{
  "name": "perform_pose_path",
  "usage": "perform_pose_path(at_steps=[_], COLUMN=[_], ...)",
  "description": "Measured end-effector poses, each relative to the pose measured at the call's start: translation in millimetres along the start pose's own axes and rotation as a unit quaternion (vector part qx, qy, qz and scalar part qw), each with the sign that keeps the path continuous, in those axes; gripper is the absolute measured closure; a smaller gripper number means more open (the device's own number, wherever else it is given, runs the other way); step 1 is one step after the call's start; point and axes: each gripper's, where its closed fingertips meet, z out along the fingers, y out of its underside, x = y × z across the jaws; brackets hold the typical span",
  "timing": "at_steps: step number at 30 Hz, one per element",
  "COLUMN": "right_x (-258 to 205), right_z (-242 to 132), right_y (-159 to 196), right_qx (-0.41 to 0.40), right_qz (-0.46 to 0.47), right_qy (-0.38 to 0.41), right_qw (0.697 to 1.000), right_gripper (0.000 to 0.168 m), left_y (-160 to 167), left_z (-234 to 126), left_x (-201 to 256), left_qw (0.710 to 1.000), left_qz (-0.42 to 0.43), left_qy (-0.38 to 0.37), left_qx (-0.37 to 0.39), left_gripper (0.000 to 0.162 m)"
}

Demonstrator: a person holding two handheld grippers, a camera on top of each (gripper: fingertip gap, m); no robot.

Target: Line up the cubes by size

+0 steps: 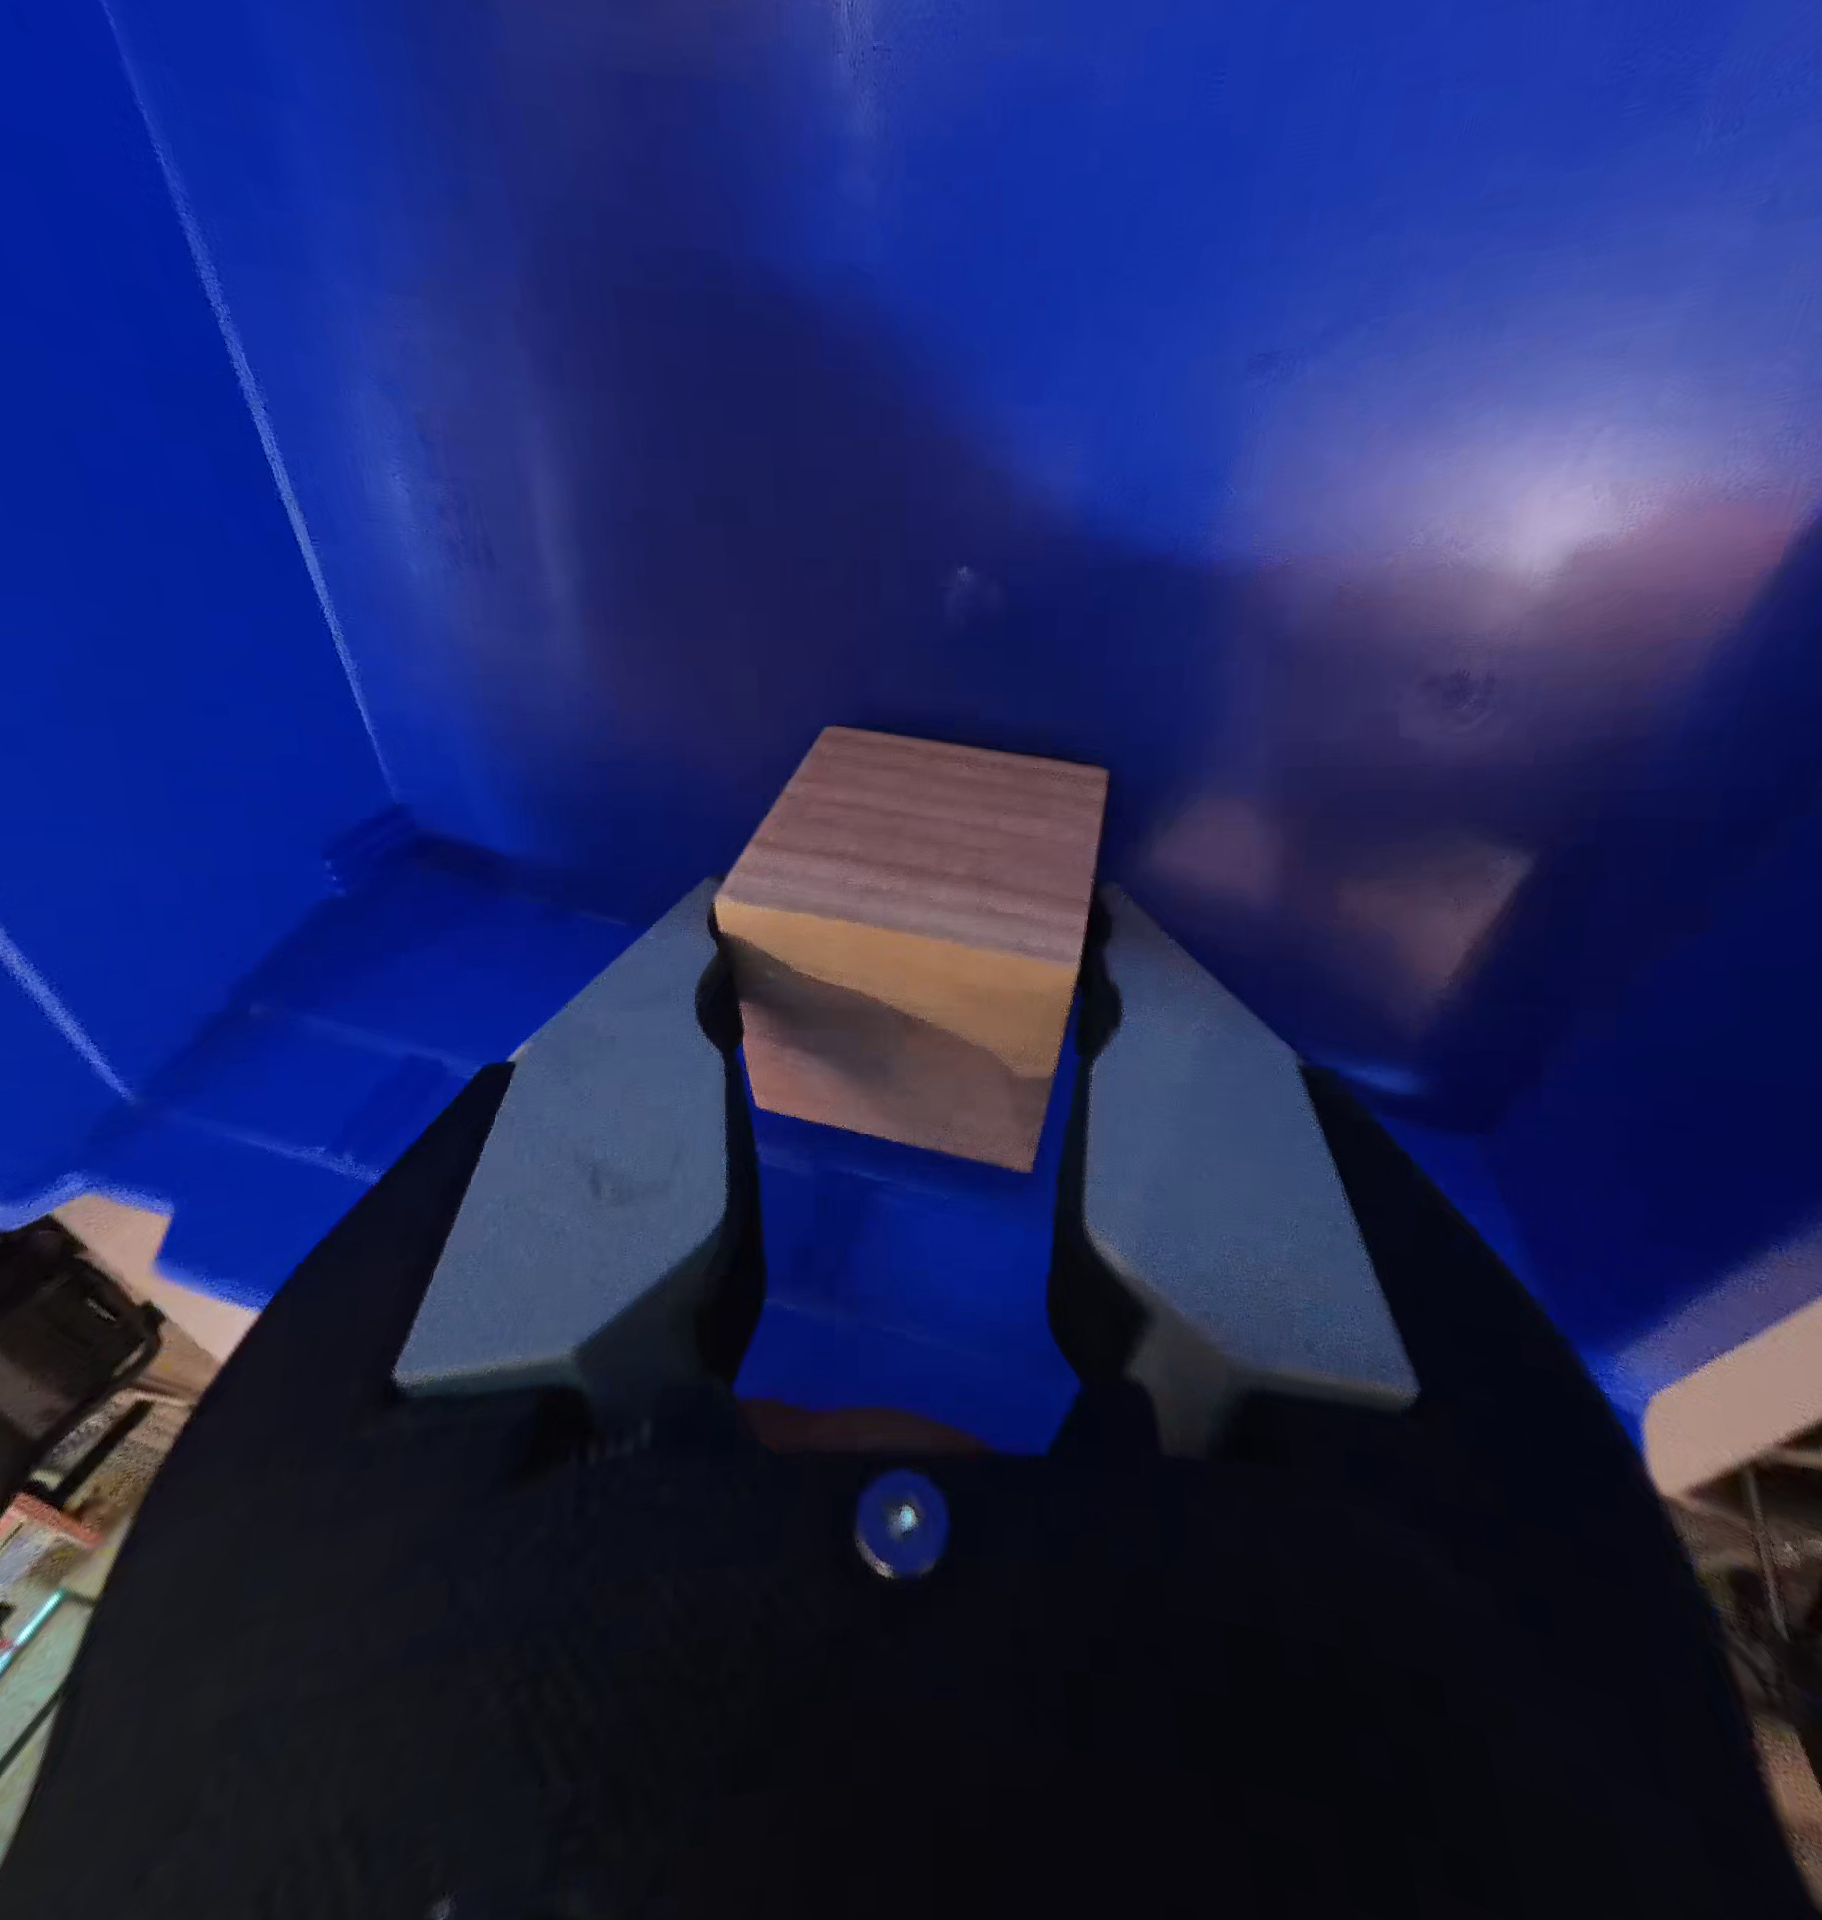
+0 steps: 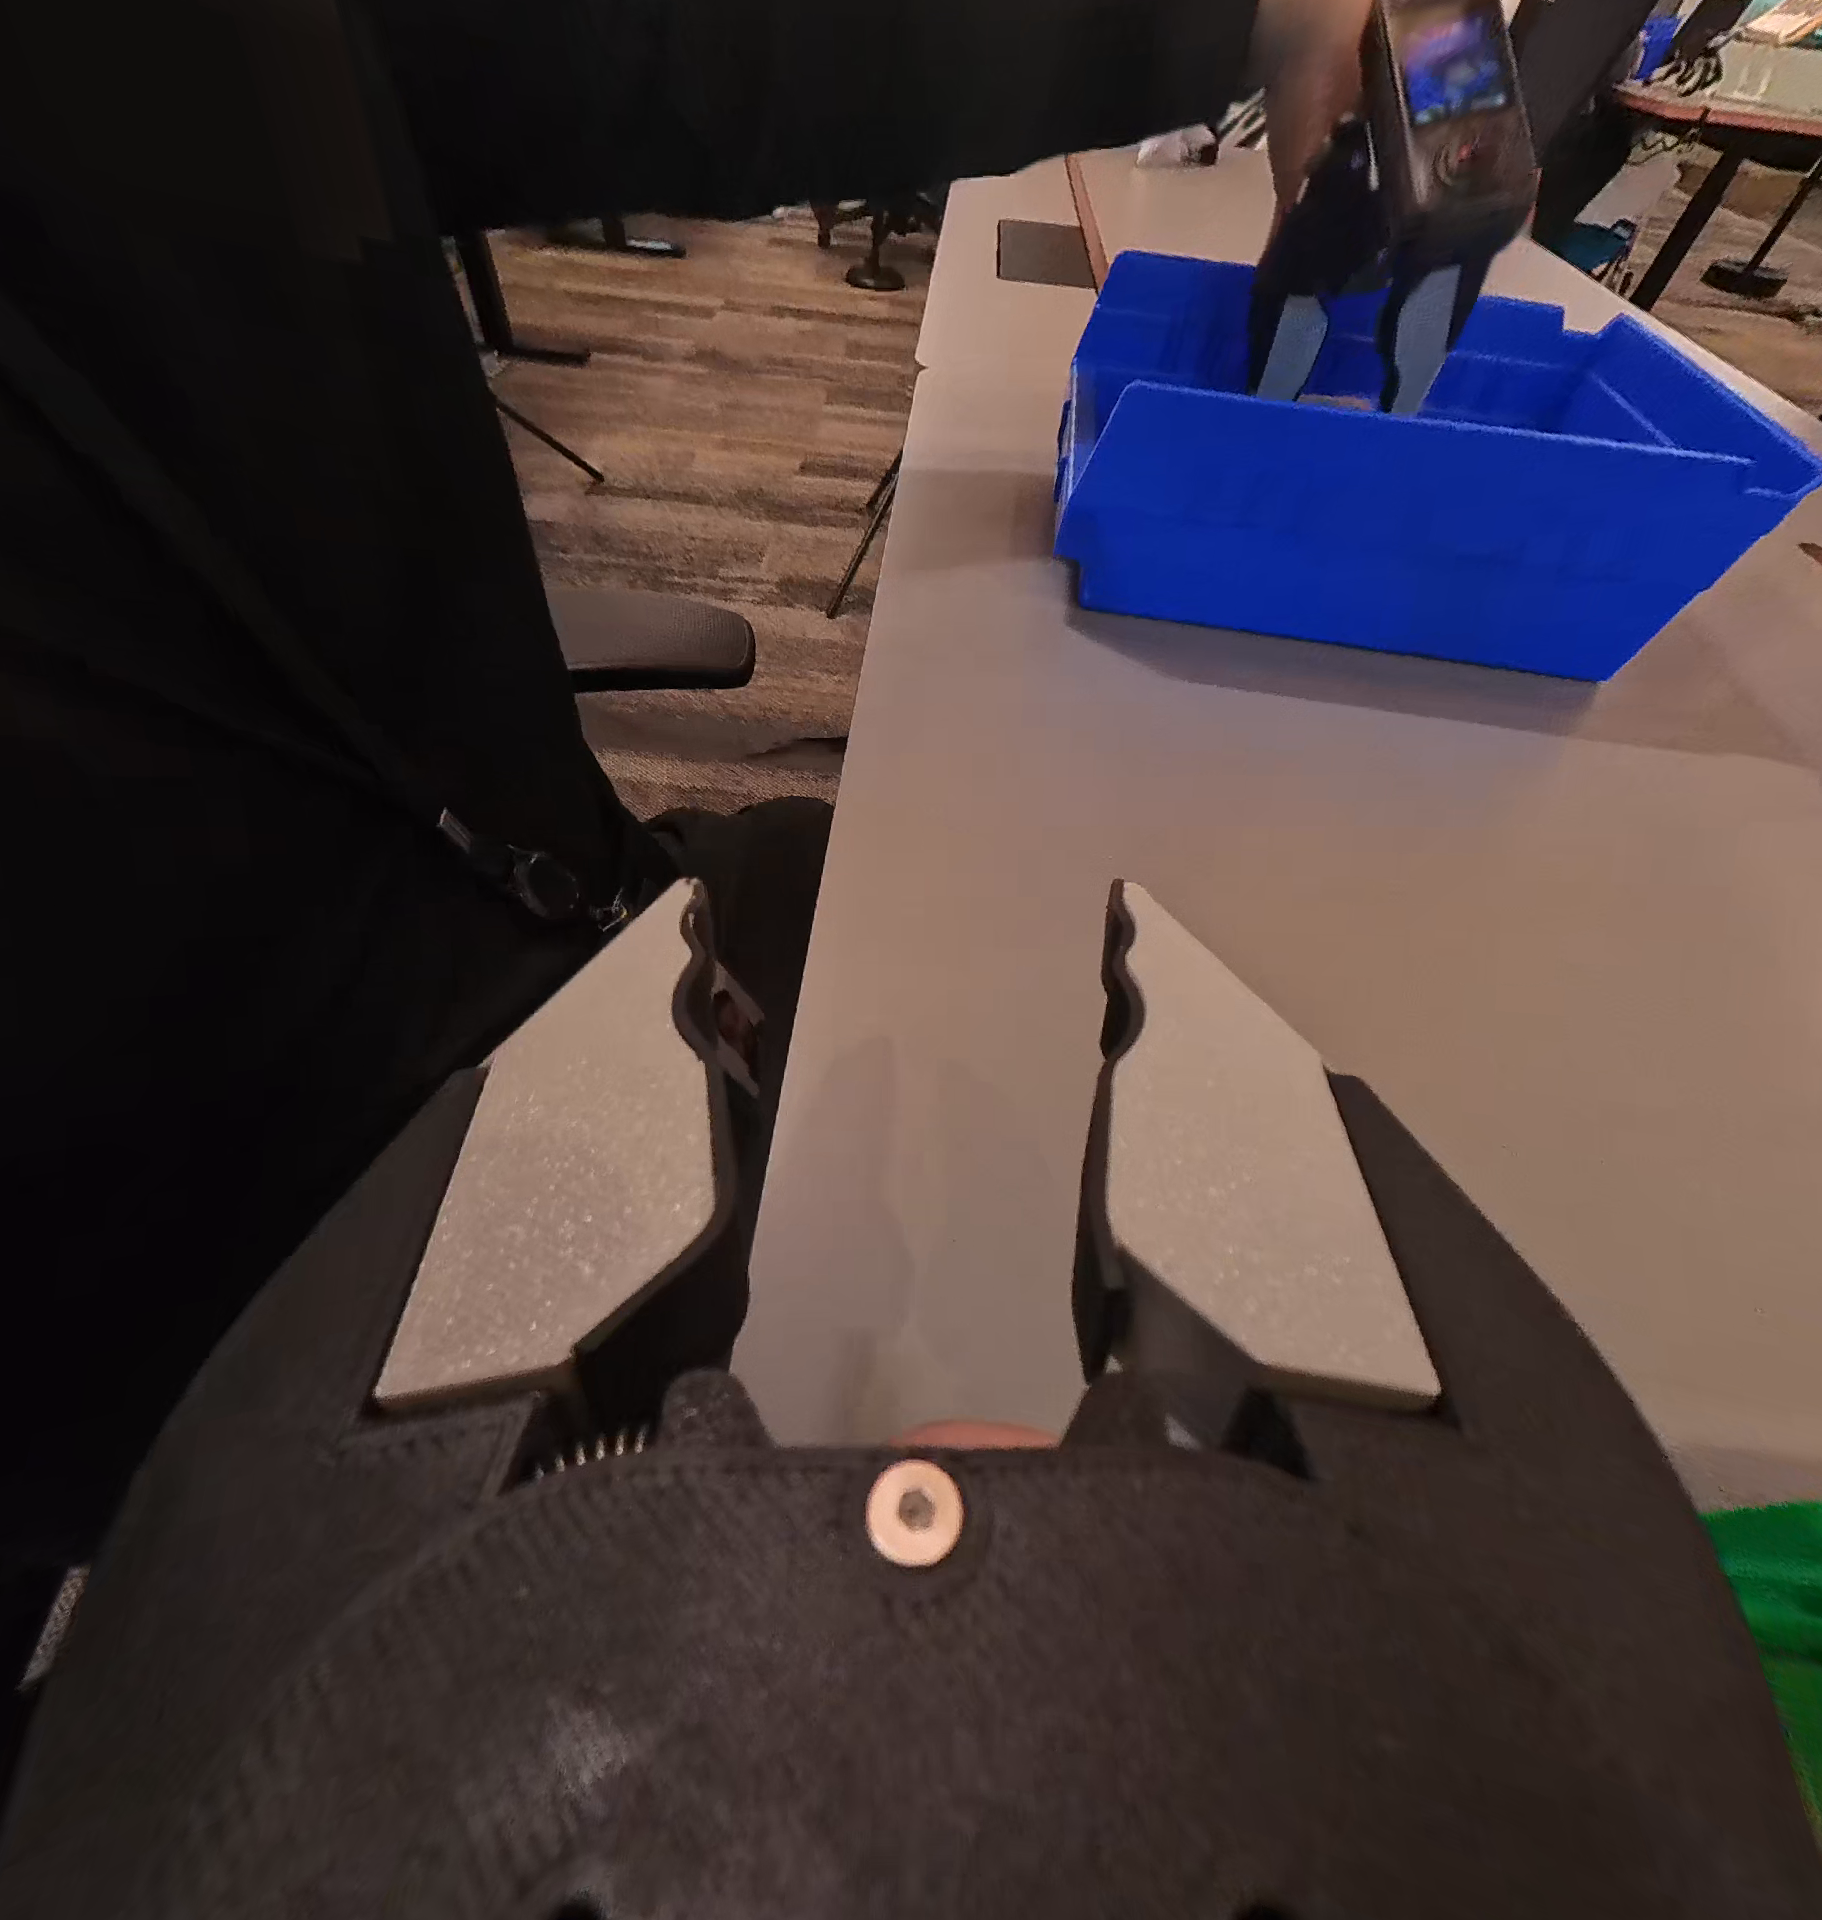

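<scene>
The left gripper (image 1: 902, 935) is reaching down inside the blue bin (image 2: 1406, 520), and its two fingers are clamping a wooden cube (image 1: 912, 935) by its opposite side faces; the cube is sitting right at the fingertips, its grained top face showing, and the lower edge looks to be clear of the bin floor, though the blur is making that hard to call; faint pale shapes on the bin wall to the right may be reflections, so no counting other cubes from here. Over on the near side, the right gripper (image 2: 902, 1039) is hovering above the grey table (image 2: 1302, 935) with its fingers spread wide and nothing between them. The step in hand looks like lifting this cube out; the hold is shallow, so the squeeze is worth keeping firm and the rise straight up until the cube is clearing the bin rim; swinging sideways too soon is risking a knock against the wall and a twisted block; the open table between bin and right gripper looks like the natural place for the row.
</scene>
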Motion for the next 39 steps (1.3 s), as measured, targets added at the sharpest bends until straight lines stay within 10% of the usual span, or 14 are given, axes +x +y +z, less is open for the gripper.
perform_pose_path(at_steps=[9,22,39], right_x=[22.0,52.8,52.4], right_z=[5.0,43.4,93.8], right_y=[-15.2,-93.8,-114.6], right_qx=[0.041,0.156,0.191], right_qz=[0.082,0.271,0.323], right_qy=[0.037,-0.025,-0.116], right_qw=[0.995,0.950,0.920], right_gripper=[0.094,0.095,0.113], left_y=[-73.3,-213.5,-280.8], left_z=[-95.2,-256.3,-243.4], left_x=[2.0,95.7,127.9], left_qw=[0.953,0.732,0.719], left_qz=[-0.005,0.055,0.093], left_qy=[-0.192,-0.373,-0.363], left_qx=[0.236,0.567,0.586], left_gripper=[0.098,0.099,0.100])
